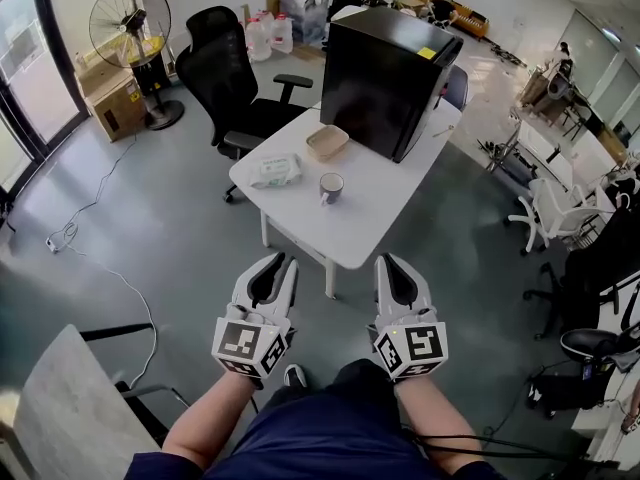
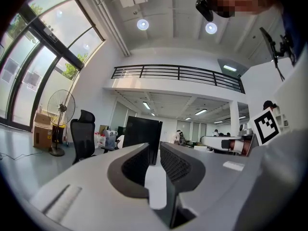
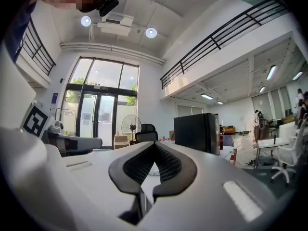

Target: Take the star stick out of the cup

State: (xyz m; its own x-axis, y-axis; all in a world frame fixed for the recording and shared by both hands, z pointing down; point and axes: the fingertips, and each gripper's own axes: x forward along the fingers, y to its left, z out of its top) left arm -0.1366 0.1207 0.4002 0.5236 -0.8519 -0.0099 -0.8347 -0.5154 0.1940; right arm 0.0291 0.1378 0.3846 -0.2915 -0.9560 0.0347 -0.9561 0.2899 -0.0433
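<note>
**Q:** State of the claws?
**A:** My left claw (image 1: 281, 261) has its jaws a narrow slit apart, with nothing between them. My right claw (image 1: 392, 260) has its jaw tips touching and is also empty. Both hang short of the table (image 1: 380, 218), well apart from the cup.

**Q:** Location of the stick?
**A:** The cup (image 1: 331, 187) stands on the table at 12 o'clock from my claws, towards the near edge. A wipes pack (image 1: 275, 171) lies at its 10 o'clock, a tray (image 1: 327, 141) at its 12 o'clock and a black box (image 1: 385, 78) at its 1 o'clock. The stick is too small to make out from here. I take it to be inside the cup.

**Q:** Appearance?
**A:** Cup: dark body, pale rim, upright. Stick: cannot be made out.

**Q:** Handling?
**A:** Expect a light, thin, stiff shaft, probably smooth.
- Grip the shaft just above the rim, not the star head, which may be fragile.
- Lift straight up.
- The cup is likely light too and may tip or drag, so steady it with the other claw.
</note>
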